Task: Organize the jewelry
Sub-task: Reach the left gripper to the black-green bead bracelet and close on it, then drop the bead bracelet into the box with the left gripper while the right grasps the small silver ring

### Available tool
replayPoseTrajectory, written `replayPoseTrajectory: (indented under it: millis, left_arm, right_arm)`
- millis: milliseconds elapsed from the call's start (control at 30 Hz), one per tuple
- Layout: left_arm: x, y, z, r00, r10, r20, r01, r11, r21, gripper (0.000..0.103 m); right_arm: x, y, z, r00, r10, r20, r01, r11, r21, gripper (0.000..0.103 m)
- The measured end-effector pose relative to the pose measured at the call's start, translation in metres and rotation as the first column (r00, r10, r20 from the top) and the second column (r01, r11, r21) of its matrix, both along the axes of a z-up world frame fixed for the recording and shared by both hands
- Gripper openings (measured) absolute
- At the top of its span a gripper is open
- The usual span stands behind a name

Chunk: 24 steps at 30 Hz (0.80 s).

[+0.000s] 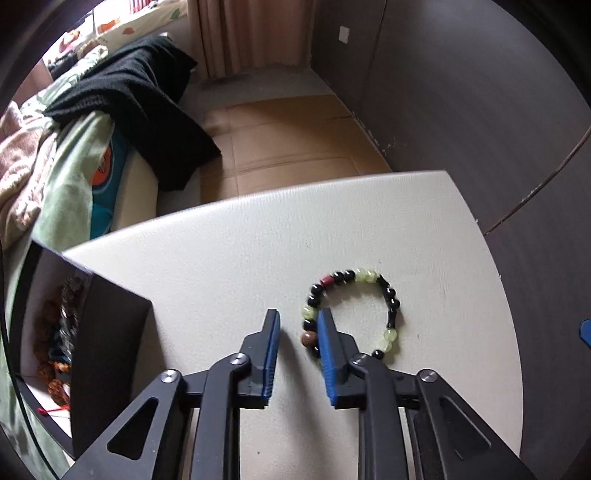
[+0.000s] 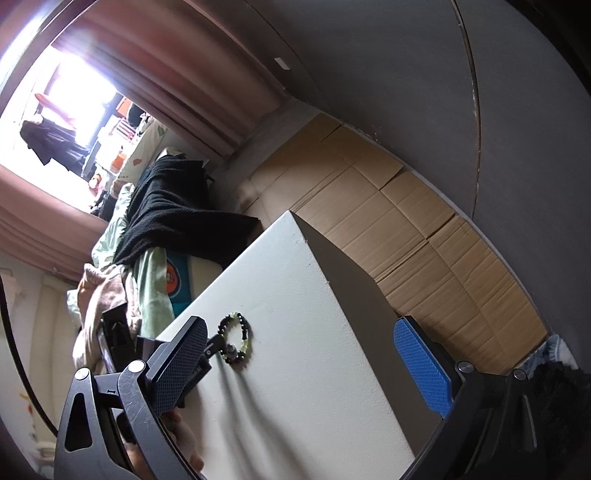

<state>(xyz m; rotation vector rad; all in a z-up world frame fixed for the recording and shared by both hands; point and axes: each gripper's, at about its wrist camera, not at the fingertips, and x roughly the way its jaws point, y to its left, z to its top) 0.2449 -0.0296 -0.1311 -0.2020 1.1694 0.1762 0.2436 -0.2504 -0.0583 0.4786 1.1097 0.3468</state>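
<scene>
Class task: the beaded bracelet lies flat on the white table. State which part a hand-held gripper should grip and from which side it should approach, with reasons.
Grip one side of the bead ring, coming from above. The bracelet lies flat as an open loop on the table, so one finger can drop inside the ring and the other outside. The left hand-held gripper already straddles the loop's left side this way.

A black knitted blanket (image 1: 136, 107) drapes over the bed's edge; flattened cardboard (image 1: 284, 144) covers the floor beside pink curtains (image 1: 247, 33).
</scene>
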Motion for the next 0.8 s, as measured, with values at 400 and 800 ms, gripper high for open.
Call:
replayPoseTrajectory:
  millis: [400, 800]
  left_arm:
    - [-0.031, 0.015, 0.033, 0.996, -0.003, 0.094, 0.016, 0.99, -0.139, 0.01]
    - [-0.083, 0.051, 0.062, 0.97, 0.071, 0.234, -0.004, 0.961, -0.275, 0.01]
  right_arm:
    - [-0.003, 0.027, -0.003, 0.998, 0.065, -0.006, -0.065, 0.998, -0.001, 0.102]
    - [-0.008, 0.08, -0.016, 0.985, 0.172, -0.018, -0.173, 0.984, -0.048, 0.079]
